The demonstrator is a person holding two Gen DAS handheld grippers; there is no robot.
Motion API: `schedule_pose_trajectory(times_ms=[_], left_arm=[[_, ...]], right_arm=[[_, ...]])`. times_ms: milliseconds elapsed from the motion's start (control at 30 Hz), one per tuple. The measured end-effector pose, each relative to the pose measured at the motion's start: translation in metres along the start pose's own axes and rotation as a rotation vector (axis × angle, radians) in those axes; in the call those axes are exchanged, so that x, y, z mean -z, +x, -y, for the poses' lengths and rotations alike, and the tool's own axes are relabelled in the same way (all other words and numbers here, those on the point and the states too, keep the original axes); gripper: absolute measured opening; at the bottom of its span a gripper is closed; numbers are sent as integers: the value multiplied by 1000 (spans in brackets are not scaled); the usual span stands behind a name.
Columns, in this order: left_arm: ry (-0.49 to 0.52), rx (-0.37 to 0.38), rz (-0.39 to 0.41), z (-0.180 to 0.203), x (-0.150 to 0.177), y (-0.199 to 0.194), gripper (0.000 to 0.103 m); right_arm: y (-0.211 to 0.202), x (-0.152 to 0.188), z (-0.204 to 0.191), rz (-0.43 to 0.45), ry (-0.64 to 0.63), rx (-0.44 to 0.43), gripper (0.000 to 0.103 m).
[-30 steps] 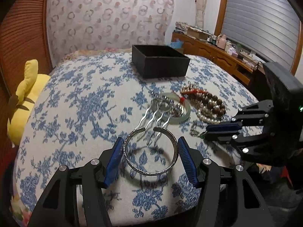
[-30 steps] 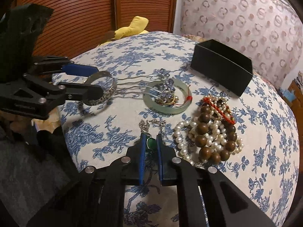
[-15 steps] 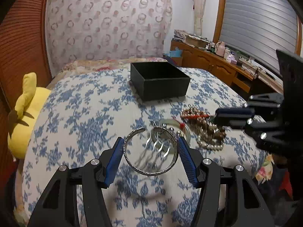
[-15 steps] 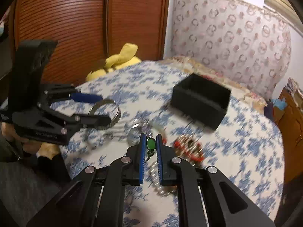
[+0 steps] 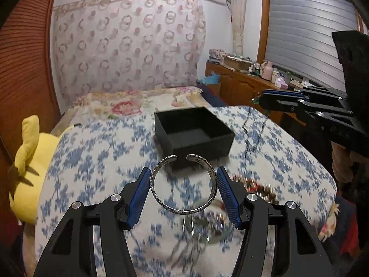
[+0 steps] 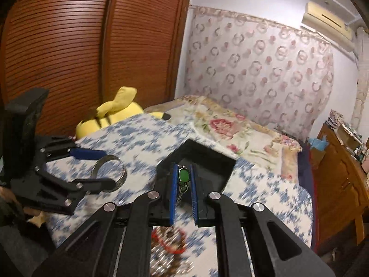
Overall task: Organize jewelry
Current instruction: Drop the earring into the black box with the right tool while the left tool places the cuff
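A bed (image 5: 87, 161) with a blue-flowered cover is filling the room, and an open black box (image 5: 193, 129) is sitting on it toward the far side. The left gripper (image 5: 183, 191) is holding a silver cuff bracelet (image 5: 182, 184) across its width, jaws about half open, just short of the box. The right gripper (image 6: 183, 189), jaws nearly together, is pinching a green pendant (image 6: 183, 175) whose chain (image 5: 253, 133) is dangling beside the box. More jewelry (image 5: 251, 184) is lying on the near cover. To do this well, each hand should be carrying its piece fully over the rim before letting go, lowering the chain in first so it is not snagging the wall.
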State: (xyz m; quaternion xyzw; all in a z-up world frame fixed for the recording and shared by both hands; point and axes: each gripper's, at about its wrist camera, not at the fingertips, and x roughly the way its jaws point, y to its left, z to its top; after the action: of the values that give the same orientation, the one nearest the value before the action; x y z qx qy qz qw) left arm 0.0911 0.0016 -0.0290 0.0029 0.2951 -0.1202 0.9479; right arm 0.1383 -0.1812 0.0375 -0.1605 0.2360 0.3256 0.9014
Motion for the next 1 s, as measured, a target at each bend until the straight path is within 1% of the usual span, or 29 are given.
schedule_pose_trajectory(times_ms=[133,267,333,433,567,600,633,667,733,900,1000], left_arm=[[-3,-6,11,-4,-17,13,56],[-8,-8,10,-8,-30,30,56],[-4,-22,8,-9,-37,40,56],[-5,-22,5,-10,-44,54,56],[0,-33,-9,-9,-52,74,56],[-3,-34,-13,-9,-53,79,47],[-6,-31,-21,-10,-54,82,42],[-12,-23,-31,-11,-56,87,41],[-19,-18,-33,-10,-59,91,41],[-2,3,-45,-6,-67,100,34],[4,-14,-46,-8,-71,102,32]], right_arm=[[20,-12,17,5,8,23,12],[48,-15,34,-15,29,33,13],[62,-14,42,-37,45,32,13],[84,-7,51,-80,84,9,13],[101,4,53,-121,129,-14,14],[103,5,54,-126,143,-11,16],[104,6,58,-127,163,-6,24],[103,7,60,-122,171,-9,30],[99,9,64,-114,185,-6,34],[79,17,69,-83,204,-8,34],[68,24,68,-68,210,-8,34]])
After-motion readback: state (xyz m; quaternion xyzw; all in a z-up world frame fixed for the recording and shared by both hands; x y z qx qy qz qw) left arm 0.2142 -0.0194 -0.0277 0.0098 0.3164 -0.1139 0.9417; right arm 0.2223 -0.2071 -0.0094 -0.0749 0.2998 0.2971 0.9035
